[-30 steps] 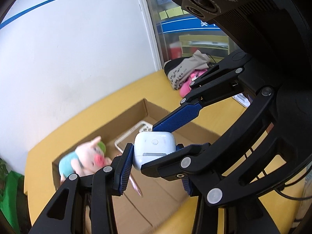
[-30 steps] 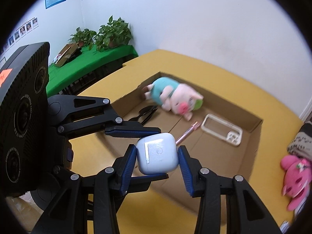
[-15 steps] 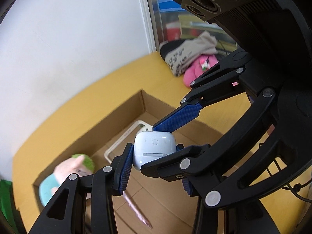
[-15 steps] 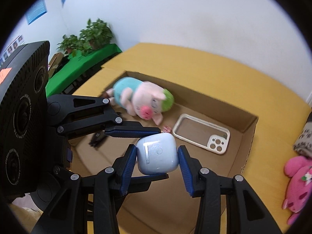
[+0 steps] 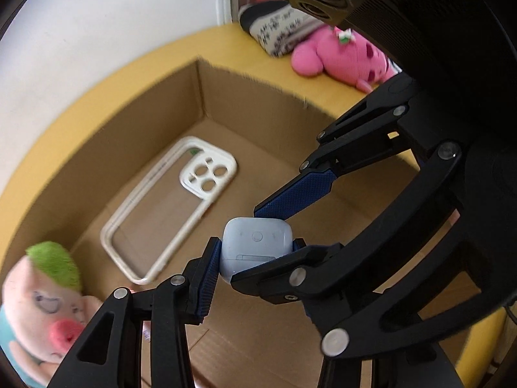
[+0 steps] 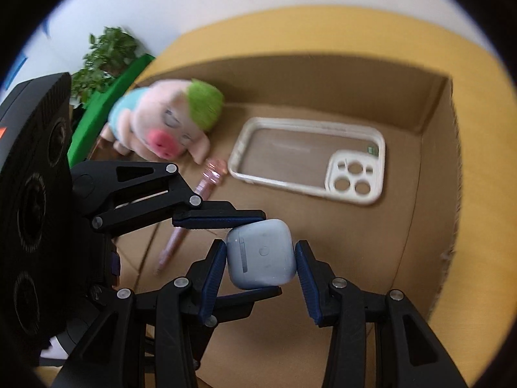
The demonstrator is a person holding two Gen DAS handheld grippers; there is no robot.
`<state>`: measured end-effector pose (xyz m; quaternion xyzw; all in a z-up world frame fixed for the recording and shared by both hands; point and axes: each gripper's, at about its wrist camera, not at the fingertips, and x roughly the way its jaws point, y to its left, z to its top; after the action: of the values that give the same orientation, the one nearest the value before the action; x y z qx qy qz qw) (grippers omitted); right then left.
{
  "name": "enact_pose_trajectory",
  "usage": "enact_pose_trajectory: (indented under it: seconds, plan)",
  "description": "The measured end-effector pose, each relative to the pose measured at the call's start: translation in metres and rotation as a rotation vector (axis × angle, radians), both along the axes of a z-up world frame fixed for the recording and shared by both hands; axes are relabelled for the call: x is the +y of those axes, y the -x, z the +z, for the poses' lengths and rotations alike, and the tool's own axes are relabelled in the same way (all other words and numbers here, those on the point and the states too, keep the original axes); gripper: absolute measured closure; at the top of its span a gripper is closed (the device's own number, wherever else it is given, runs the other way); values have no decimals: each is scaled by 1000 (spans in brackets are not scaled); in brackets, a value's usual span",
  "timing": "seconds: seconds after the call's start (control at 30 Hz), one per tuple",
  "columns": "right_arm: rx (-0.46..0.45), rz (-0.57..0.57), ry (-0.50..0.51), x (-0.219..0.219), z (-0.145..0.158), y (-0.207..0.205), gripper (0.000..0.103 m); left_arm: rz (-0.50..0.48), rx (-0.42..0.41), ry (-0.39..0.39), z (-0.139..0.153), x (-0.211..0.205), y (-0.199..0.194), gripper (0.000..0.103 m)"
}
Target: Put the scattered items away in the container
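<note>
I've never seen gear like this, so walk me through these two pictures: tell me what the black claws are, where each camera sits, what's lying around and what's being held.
No robot here: a person holds one two-finger gripper in each hand, and a fisheye camera on each looks along its fingers. One picture is from the left gripper, the other from the right gripper, so each also shows the other claw reaching in. Both are clamped on one white earbud case, held over an open cardboard box on a yellow table. In the box lie a pig plush, a clear phone case and a pink pen. Outside it, on the table, lies a pink plush.
</note>
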<state>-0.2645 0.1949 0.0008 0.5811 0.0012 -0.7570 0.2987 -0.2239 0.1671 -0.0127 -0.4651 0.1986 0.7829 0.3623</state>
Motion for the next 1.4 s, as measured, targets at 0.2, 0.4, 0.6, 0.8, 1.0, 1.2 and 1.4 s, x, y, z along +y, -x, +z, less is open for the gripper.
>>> enact_pose_trajectory:
  seconds: [0.2, 0.4, 0.6, 0.8, 1.0, 1.2, 1.4]
  plan:
    - [-35, -18, -20, -5, -16, 1, 65, 27, -60, 10, -18, -2, 6, 49]
    - [12, -39, -33, -5, -10, -11, 52, 51, -28, 5, -9, -7, -4, 30]
    - [220, -122, -8, 12, 48, -69, 29, 121, 114, -105, 57, -38, -52, 12]
    - [510, -266, -18, 25, 92, -175, 24, 325, 348, -166, 102, -108, -129, 0]
    - [639, -359, -91, 4, 58, -224, 24, 626, 395, -166, 60, -167, -183, 0]
    - [723, -404, -146, -15, 13, -231, 24, 831, 451, -200, 26, -198, -209, 0]
    - [784, -467, -106, -9, 4, -242, 20, 847, 517, -208, 8, -200, -211, 0]
